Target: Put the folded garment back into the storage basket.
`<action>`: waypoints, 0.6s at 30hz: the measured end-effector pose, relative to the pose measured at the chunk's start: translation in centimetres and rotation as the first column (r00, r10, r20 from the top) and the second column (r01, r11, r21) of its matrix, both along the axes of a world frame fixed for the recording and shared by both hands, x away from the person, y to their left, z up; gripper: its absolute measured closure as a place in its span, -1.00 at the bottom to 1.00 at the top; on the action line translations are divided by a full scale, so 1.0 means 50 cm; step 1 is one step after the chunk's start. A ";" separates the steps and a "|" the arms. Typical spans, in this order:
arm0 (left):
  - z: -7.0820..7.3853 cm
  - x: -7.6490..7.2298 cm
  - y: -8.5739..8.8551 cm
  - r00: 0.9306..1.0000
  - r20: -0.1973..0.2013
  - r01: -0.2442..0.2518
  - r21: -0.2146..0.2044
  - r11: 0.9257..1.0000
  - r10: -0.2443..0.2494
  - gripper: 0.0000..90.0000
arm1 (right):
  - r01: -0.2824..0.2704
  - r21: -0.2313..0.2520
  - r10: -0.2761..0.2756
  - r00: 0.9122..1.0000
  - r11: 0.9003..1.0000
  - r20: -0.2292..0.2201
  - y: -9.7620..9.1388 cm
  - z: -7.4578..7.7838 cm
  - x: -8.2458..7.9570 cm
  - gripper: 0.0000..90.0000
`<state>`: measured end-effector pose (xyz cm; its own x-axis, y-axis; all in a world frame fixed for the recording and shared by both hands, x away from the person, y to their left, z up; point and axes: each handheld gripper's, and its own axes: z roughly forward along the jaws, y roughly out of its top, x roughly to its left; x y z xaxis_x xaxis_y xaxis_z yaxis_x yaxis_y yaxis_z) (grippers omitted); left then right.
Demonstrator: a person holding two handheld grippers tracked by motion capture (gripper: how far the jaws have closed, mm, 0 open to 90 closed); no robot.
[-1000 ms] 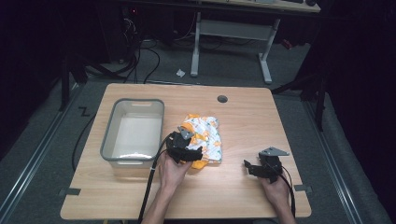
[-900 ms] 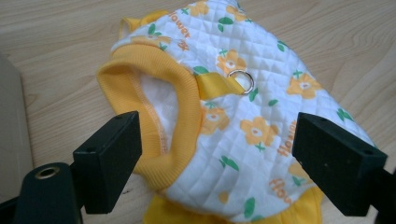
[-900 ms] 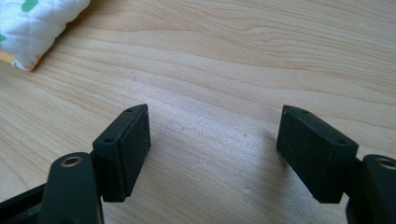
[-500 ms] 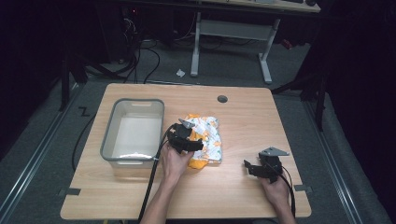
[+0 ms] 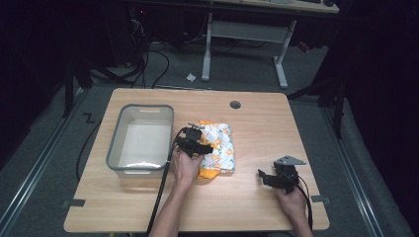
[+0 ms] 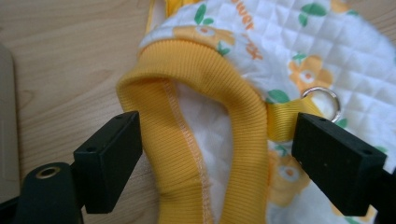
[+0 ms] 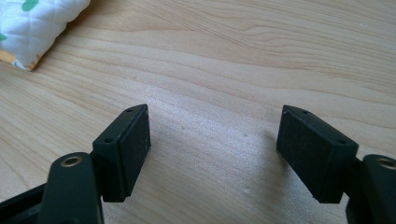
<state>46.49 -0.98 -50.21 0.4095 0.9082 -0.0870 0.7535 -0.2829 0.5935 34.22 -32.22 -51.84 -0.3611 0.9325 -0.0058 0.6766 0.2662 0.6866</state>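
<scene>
Wooden table (image 5: 257, 207) w/ a grey plastic tub (image 5: 141, 140) on its left half, nearer the left edge, long side running front to back; inside looks bare. Just right of the tub, abt mid-table, lies a small quilted garment (image 5: 217, 148), white w/ orange flowers and green leaves, yellow ribbed trim; its front end reaches toward the person's side. Left gripper (image 5: 193, 143) sits over the garment's left part, right beside the tub's right wall, held by the left hand (image 5: 185, 165), forearm coming in from the front edge, black cable trailing back along it. In the left gripper view the jaws are wide apart, one on each side of the yellow ribbed cuff (image 6: 196, 135); the cuff opening is between them but neither pad is pressed on it, so nothing gripped. A yellow strap w/ a metal ring (image 6: 322, 100) shows just by the right-hand jaw. Right gripper (image 5: 276, 177) is near the front right corner, well apart from the garment, in the right hand (image 5: 291, 202), grey plate on top. In the right gripper view (image 7: 215, 149) its jaws are spread wide over bare wood, holding nothing; a corner of the garment (image 7: 37, 23) shows at upper left.
</scene>
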 end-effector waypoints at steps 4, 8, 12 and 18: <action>-0.015 0.005 -0.001 1.000 -0.020 -0.005 0.026 1.000 0.005 -0.62 | 0.000 0.000 0.000 1.000 1.000 0.000 0.000 0.000 0.000 -0.42; -0.023 0.007 0.000 1.000 -0.031 -0.003 0.030 1.000 0.004 -0.63 | 0.000 0.000 0.000 1.000 1.000 0.000 0.000 0.000 0.000 -0.42; -0.023 0.004 -0.004 1.000 -0.018 0.005 0.039 0.999 -0.004 -0.58 | 0.000 0.000 0.000 1.000 1.000 0.000 0.000 0.000 0.000 -0.42; -0.019 -0.006 -0.014 0.998 0.018 0.064 0.019 0.998 -0.065 -0.04 | 0.000 0.000 0.000 1.000 1.000 0.000 0.000 0.000 0.000 -0.42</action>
<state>46.19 -1.69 -51.17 0.4686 0.8812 -0.0628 0.7223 -0.3412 0.6015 34.21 -32.22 -51.84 -0.3611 0.9325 -0.0057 0.6767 0.2662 0.6864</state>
